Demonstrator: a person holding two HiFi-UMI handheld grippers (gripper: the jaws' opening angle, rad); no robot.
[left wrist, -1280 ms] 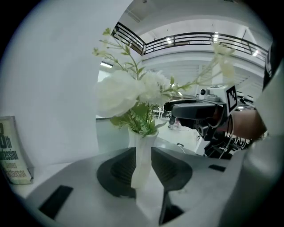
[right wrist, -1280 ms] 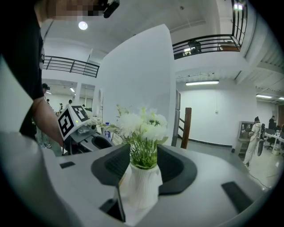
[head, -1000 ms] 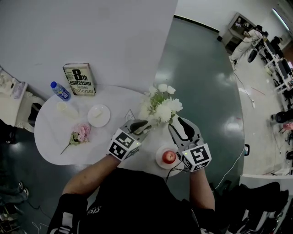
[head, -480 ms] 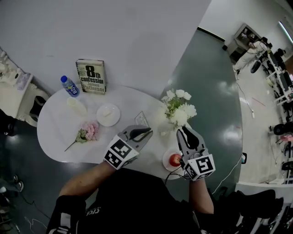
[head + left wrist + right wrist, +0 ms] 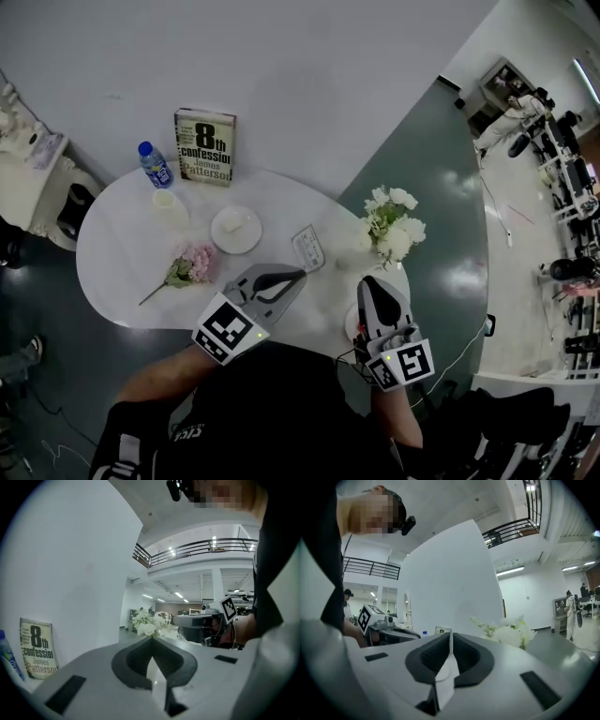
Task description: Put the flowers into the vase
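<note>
White flowers (image 5: 392, 223) at tabletop's (image 5: 122, 258) right edge; pink flower (image 5: 194, 265) shows in head view only; left gripper (image 5: 297, 275) shut, right gripper (image 5: 369, 282) just closed, both empty.

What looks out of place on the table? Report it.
One pink flower lies flat on the table, far from the white flowers standing upright at its right edge. Nothing looks spilled or broken.

before me: one white table (image 5: 112, 272). at its far edge a book (image 5: 204, 146) stands upright, a blue-capped bottle (image 5: 155, 165) just left of it. a cup (image 5: 170, 208) and a white plate (image 5: 235, 231) sit nearer me.
</note>
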